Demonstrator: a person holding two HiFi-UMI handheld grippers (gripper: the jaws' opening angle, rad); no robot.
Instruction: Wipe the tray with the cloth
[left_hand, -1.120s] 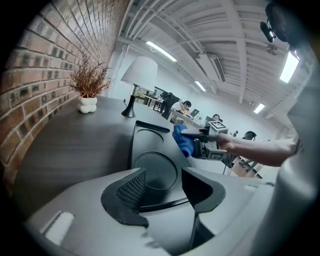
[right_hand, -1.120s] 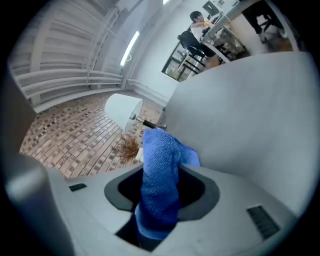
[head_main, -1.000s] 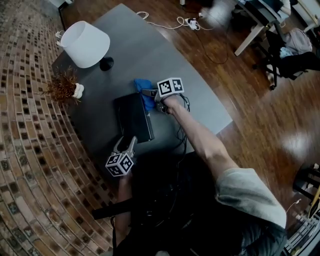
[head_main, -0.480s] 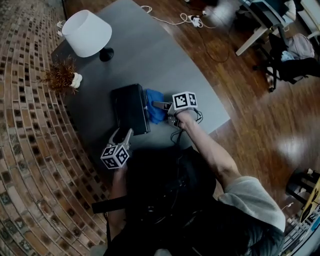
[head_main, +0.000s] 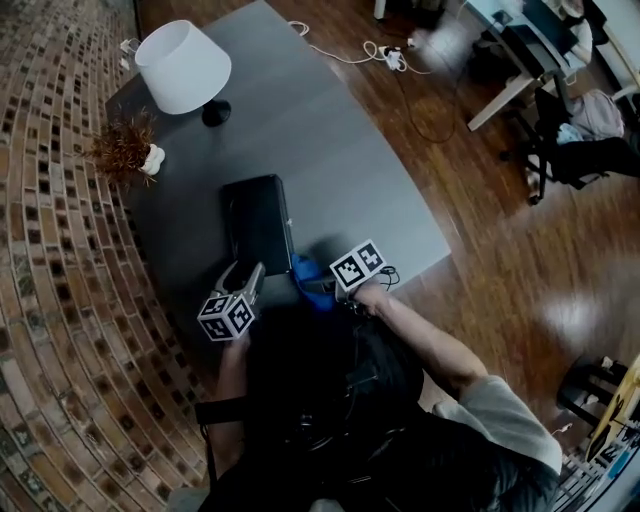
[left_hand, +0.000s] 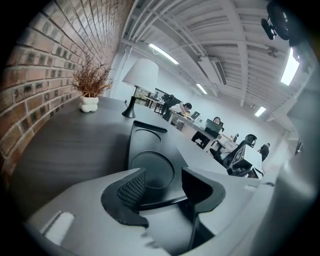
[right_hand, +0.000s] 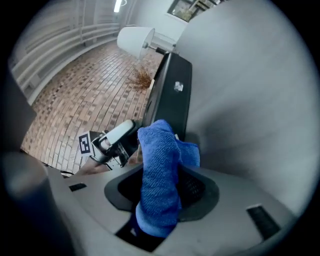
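Observation:
A black tray (head_main: 258, 222) with round recesses (left_hand: 150, 167) lies on the grey table (head_main: 330, 150). My right gripper (head_main: 318, 283) is shut on a blue cloth (head_main: 308, 273), which hangs bunched between its jaws (right_hand: 160, 165) just off the tray's near right corner. In the right gripper view the tray (right_hand: 172, 95) runs away from the cloth. My left gripper (head_main: 250, 275) sits at the tray's near left end. Its jaws (left_hand: 162, 185) stand apart, with the tray's near rim showing in the gap between them.
A white lamp (head_main: 183, 65) and a small dried plant in a white pot (head_main: 125, 150) stand at the table's far left. Brick paving (head_main: 50, 300) borders the table on the left. On the wood floor to the right are cables (head_main: 385, 50) and an office chair (head_main: 575, 130).
My right gripper has drawn the cloth along the tray's right side, from the far right corner to just past the near right corner. The left gripper has stayed at the tray's near end.

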